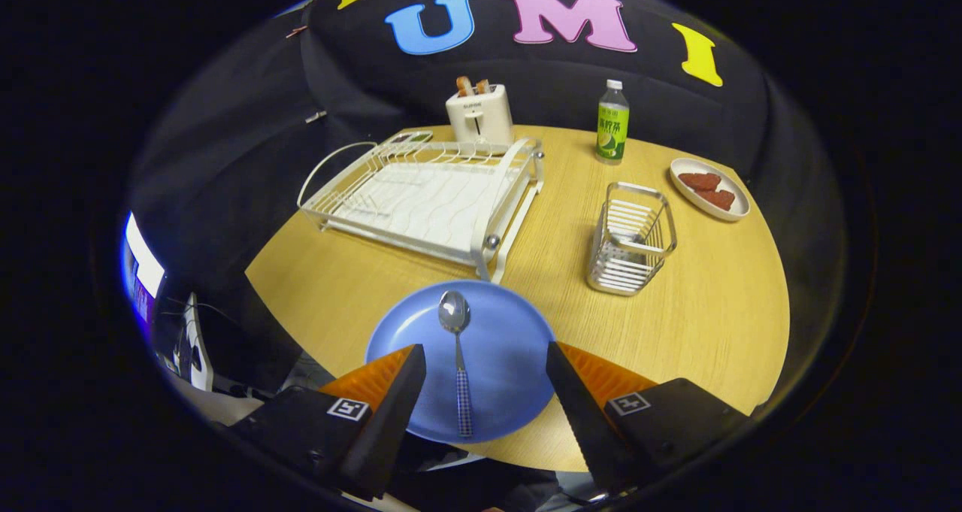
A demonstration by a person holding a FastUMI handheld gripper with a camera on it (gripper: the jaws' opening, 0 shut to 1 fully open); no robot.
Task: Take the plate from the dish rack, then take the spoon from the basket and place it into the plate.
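Gripper (485, 373) fingers spread wide, holding nothing. Spoon (457, 354) lying free between them, resting on the blue plate (511, 346). Basket (630, 238) and dish rack (428, 196) beyond, both empty. Likely risk: lowering or closing now, knocking spoon off plate.

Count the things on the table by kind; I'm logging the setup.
Plates: 2, blue plate and white plate
Spoon: 1
Dish rack: 1
Basket: 1
Toaster: 1
Bottle: 1
Total: 7
The tool is open.
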